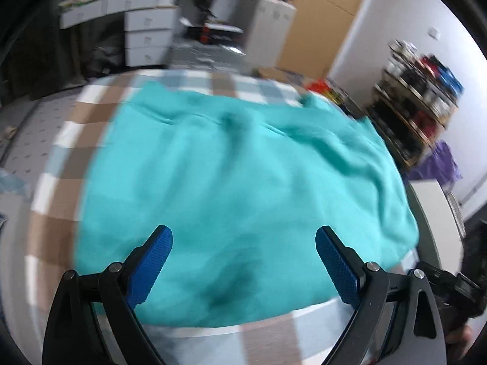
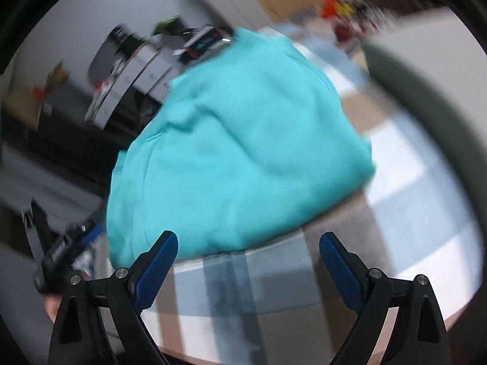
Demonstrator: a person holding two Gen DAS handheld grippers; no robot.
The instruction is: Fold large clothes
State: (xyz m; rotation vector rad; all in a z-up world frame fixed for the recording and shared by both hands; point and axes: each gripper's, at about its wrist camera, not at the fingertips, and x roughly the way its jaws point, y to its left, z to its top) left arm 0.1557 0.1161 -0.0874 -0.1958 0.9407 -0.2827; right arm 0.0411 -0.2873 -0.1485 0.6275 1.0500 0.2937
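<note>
The turquoise garment [image 1: 243, 182] lies folded on the checked tablecloth [image 1: 61, 182], spreading from between the released left gripper [image 1: 244, 240] toward twelve o'clock; nothing is pinched. From the right gripper [image 2: 248, 246], jaws wide and empty, the garment sits at eleven to twelve o'clock, its near edge just beside the left finger [image 2: 158, 261]. Its surface shows soft creases, blurred
</note>
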